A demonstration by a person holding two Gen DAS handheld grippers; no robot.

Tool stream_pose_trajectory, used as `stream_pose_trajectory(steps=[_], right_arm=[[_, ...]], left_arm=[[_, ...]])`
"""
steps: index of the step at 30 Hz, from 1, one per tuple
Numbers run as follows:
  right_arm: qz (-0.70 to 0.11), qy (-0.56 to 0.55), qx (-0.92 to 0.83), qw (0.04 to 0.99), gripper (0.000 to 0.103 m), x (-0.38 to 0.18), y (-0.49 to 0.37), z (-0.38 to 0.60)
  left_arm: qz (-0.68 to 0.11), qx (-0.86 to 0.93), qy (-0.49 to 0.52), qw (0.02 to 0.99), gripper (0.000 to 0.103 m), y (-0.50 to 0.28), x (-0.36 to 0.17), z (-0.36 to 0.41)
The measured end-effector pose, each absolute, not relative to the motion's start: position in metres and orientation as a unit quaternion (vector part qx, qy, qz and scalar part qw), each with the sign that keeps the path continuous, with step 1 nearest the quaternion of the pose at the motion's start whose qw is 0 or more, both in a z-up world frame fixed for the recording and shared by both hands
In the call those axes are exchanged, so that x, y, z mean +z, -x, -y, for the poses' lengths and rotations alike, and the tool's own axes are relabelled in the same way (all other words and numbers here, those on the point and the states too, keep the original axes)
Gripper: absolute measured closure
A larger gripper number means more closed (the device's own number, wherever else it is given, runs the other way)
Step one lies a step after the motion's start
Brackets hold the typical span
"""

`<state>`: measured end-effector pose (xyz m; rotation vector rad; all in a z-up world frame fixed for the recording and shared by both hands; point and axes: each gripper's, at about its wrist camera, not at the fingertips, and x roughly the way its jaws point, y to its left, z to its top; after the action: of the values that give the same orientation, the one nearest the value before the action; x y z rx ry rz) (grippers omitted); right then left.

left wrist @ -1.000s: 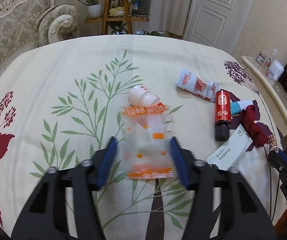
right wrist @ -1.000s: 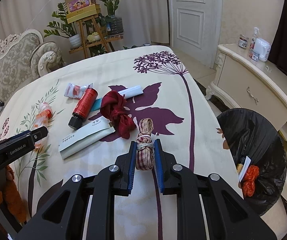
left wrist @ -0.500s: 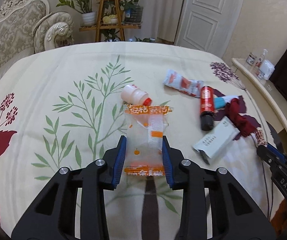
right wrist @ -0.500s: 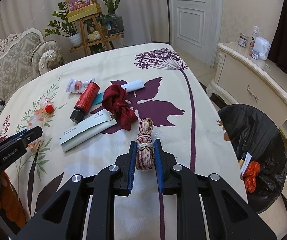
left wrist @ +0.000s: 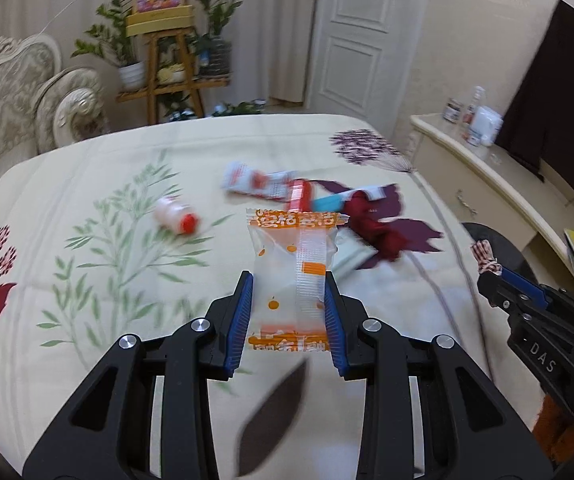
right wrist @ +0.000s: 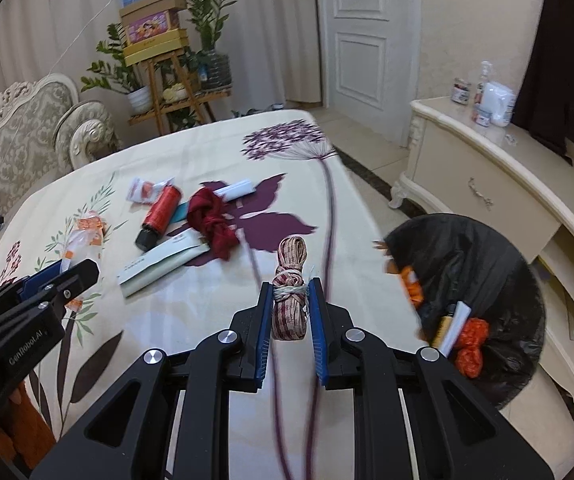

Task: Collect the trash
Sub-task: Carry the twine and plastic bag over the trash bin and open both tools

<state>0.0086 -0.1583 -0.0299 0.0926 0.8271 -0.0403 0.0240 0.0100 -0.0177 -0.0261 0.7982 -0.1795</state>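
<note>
- Clear plastic with orange print: in the left wrist view, the left gripper (left wrist: 289,312) has an empty snack wrapper (left wrist: 293,268) pinched between its blue fingers (left wrist: 240,322), held up above the flowered bed cover (left wrist: 99,184). The fingers have just been closing, with the wrapper between them. The pads press on its two long edges, near the lower seal.
- The wrapper looks very light, thin and slick; it would likely crumple or slide out of a loose grip, so the crimped seals seem the firmest places to take hold.
- Left behind on the bed cover, blurred, are a small white bottle with a red cap (left wrist: 177,218), a white-and-red packet (left wrist: 257,180) and a dark red cloth (left wrist: 375,228).
- In the right wrist view, the right gripper (right wrist: 290,312) is clamped on a knotted bundle of red-and-white cord (right wrist: 289,282), gripped across the tied middle and lifted above the bed.
- The cord appears soft and springy but light; the bound waist is a sound hold, since the loose loops would give.
- A black trash bag (right wrist: 479,264) stands open on the floor to the right, with orange scraps (right wrist: 471,344) already inside. By the look of things, both loads are bound for it.
</note>
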Motion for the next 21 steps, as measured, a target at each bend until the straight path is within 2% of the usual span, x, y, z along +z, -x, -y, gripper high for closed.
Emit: stream_pose_trajectory(steps=[21], right_arm=[[-0.36, -0.074, -0.138, 0.92, 0.084, -0.017, 0.023, 0.275]], left_arm=[[-0.362, -0.19, -0.039, 0.912, 0.07, -0.025, -0.016, 0.132]])
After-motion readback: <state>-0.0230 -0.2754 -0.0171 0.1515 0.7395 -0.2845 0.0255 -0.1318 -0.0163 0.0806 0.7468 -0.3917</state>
